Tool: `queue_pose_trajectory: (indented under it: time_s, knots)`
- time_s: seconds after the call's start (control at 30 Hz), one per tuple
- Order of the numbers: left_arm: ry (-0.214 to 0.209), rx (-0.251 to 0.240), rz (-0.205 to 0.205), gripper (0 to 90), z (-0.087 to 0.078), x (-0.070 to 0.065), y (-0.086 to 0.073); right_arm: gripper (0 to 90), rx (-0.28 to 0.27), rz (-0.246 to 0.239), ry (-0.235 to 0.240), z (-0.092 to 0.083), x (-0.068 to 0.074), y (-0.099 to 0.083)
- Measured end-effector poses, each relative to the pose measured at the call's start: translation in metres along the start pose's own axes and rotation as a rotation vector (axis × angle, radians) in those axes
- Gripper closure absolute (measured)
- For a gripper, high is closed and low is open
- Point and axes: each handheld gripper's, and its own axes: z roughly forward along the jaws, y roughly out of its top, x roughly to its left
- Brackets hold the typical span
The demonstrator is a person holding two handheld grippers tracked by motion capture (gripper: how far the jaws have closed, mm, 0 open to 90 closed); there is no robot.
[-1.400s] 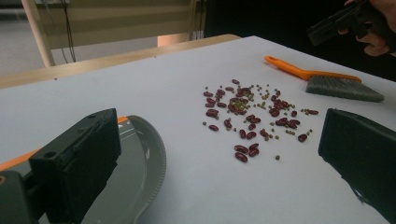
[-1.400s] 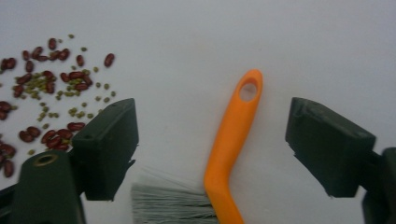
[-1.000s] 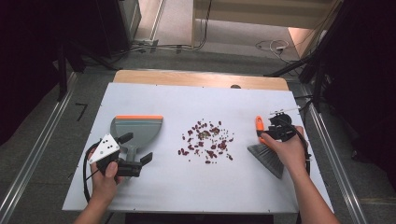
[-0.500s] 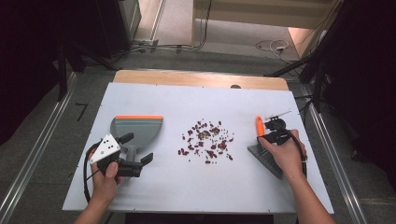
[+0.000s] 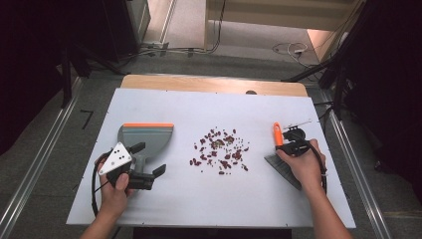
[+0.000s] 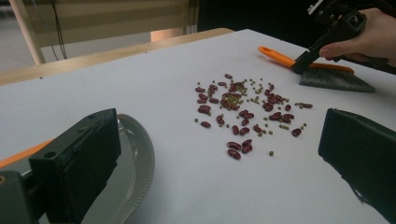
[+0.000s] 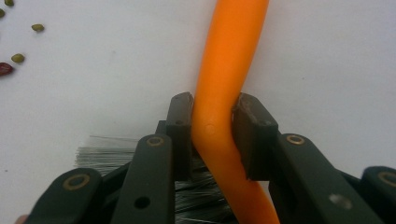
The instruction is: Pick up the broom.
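- Right tongs (image 7: 212,128), as we see them in the right gripper view, are clenched on the orange handle of the brush (image 5: 281,159); both pads press its sides, and the jaws have just been closing onto it.
- We find the brush lying on the white desk (image 5: 209,204) at its right side, handle pointing away from us, grey bristles (image 6: 334,80) flat on the surface, near our right hand (image 5: 303,164).
- Left tongs (image 5: 147,162) stand released, jaws wide apart with nothing between them, held by our left hand (image 5: 115,191) at the desk's left.
- We see the grey dustpan (image 5: 147,139) with its orange edge just beyond the left tongs; its rim sits under the left jaw in the left gripper view.
- Scattered red and small green beans (image 5: 219,152) lie in the middle of the desk, between dustpan and brush, apart from both.
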Motion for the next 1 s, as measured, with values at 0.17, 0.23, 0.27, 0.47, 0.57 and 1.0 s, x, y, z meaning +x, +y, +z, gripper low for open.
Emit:
queue_pose_trajectory:
  time_s: [0.17,0.23,0.27,0.47,0.57,1.0]
  knots:
    - [0.001,-0.003,-0.001,0.0,0.0,-0.001,0.001,67.5,-0.063,0.01,0.009,-0.001,0.0,-0.007]
    - [0.0,-0.006,-0.002,0.0,0.0,-0.001,0.001,67.6,-0.142,0.014,0.032,-0.007,-0.002,-0.013]
    - [0.0,-0.008,-0.004,0.0,0.0,-0.001,0.001,67.6,-0.173,0.029,0.042,-0.01,-0.003,-0.016]
    - [-0.011,-0.021,0.004,0.0,0.0,-0.006,0.004,67.7,-0.382,0.07,0.119,-0.022,-0.014,-0.032]
    - [-0.012,-0.029,0.009,0.0,0.0,-0.008,0.005,67.9,-0.485,0.121,0.165,-0.029,-0.022,-0.039]
    - [-0.012,-0.048,0.019,0.0,0.004,-0.014,0.01,68.8,-0.753,0.176,0.307,-0.06,-0.022,-0.05]
